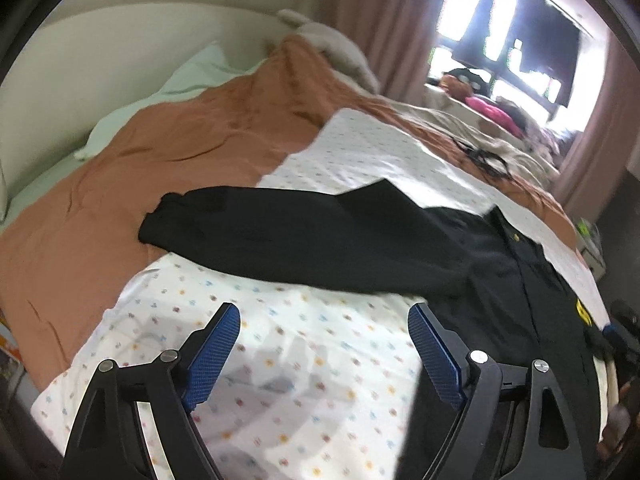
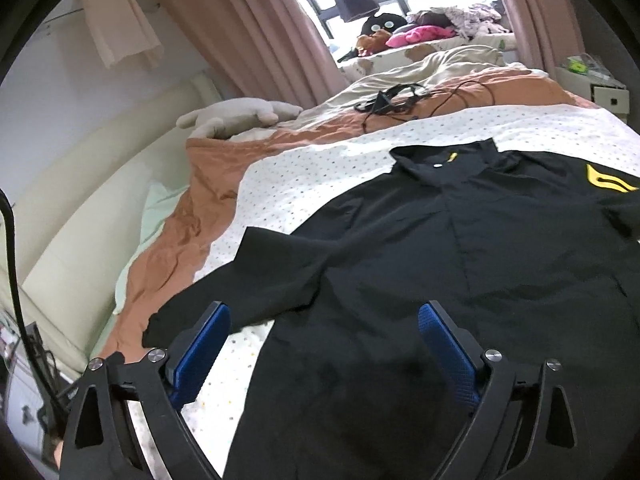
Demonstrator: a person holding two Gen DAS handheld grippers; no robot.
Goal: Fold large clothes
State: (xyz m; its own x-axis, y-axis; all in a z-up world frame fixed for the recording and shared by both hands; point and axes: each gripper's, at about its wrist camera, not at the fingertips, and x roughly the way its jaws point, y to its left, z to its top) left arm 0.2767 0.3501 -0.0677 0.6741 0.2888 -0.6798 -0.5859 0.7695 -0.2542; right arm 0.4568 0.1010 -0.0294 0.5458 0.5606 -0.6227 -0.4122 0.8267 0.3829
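A black long-sleeved shirt (image 2: 460,248) with a yellow chest emblem (image 2: 608,182) lies flat, front up, on a white dotted sheet (image 2: 304,168). Its left sleeve (image 1: 304,232) stretches out across the sheet toward the orange cover. My left gripper (image 1: 324,312) hovers open above the dotted sheet, just short of that sleeve, its right finger (image 1: 434,352) over the shirt's side edge. My right gripper (image 2: 324,314) hovers open over the shirt's lower left body near the armpit. Nothing sits between either pair of blue pads.
An orange bedcover (image 1: 168,152) and a pale green pillow (image 1: 180,80) lie left of the sheet. A grey plush toy (image 2: 240,114) and a black cable (image 2: 392,100) rest farther back. Pink curtains (image 2: 248,28) frame a window ledge piled with clothes (image 2: 424,34).
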